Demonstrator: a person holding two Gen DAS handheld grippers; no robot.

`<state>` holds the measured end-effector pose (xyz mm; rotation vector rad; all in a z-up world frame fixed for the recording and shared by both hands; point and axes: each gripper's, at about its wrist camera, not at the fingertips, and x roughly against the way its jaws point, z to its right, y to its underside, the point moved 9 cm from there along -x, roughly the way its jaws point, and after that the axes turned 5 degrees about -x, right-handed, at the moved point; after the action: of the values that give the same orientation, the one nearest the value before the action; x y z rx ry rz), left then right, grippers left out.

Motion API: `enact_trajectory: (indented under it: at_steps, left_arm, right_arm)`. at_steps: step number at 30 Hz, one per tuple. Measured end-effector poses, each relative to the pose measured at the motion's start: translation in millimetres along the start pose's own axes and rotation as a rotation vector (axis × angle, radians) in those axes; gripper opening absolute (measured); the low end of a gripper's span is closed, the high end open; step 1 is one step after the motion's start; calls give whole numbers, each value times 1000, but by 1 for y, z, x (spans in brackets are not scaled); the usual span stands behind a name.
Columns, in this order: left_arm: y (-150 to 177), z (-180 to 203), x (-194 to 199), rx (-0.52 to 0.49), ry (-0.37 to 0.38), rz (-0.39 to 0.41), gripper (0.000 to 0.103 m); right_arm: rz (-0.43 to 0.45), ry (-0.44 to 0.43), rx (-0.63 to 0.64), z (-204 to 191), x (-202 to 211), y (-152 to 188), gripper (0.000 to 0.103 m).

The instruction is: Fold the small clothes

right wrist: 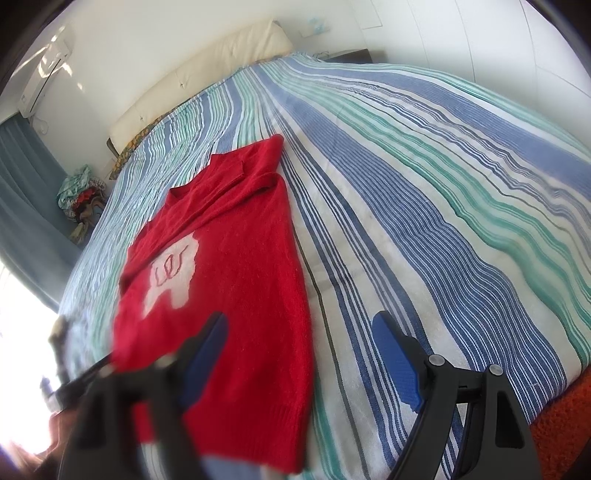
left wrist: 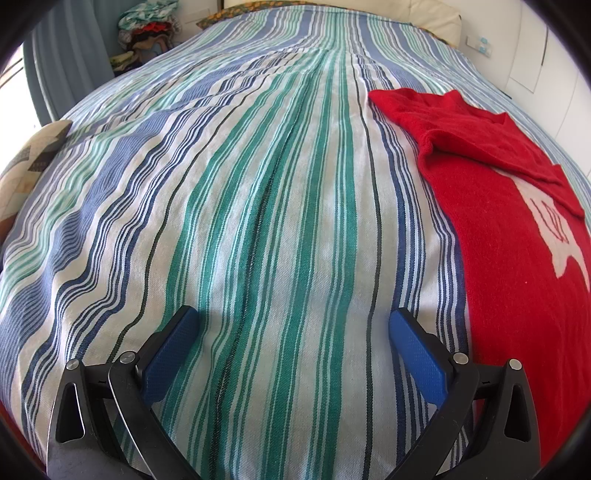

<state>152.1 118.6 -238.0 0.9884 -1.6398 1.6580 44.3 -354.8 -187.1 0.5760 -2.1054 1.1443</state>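
Left tongs (left wrist: 291, 325) spread wide, holding nothing, over the striped blue-green bedspread (left wrist: 258, 192); right tongs (right wrist: 299, 332) likewise spread, empty, over the red knitted sweater (right wrist: 236, 266) lying flat, its right edge beside bare bedspread

A home bedroom. Wide bed under a striped bedspread (right wrist: 424, 192) in blue, green and white, with a cream padded headboard (right wrist: 207, 70) against a white wall. Air conditioner (right wrist: 42, 77) mounted high beside blue curtains (right wrist: 26, 177). Heap of clothes (left wrist: 147, 33) piled past the far corner of the bed. Red sweater (right wrist: 236, 266) spread flat on the bedspread.
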Motion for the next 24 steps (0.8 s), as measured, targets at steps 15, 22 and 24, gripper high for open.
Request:
enact_trajectory:
  at_steps: [15,22,24]
  left_arm:
    - [0,1,0,0,-1,0,103]
    - [0,1,0,-1,-1,1,103]
    - [0,1,0,-1,-1,1,103]
  right_arm:
    - [-1,1,2,0,0,-1,80]
    - [0,4,5,0,1,-1,80]
    - [-2,6,7,0,1,-1,80]
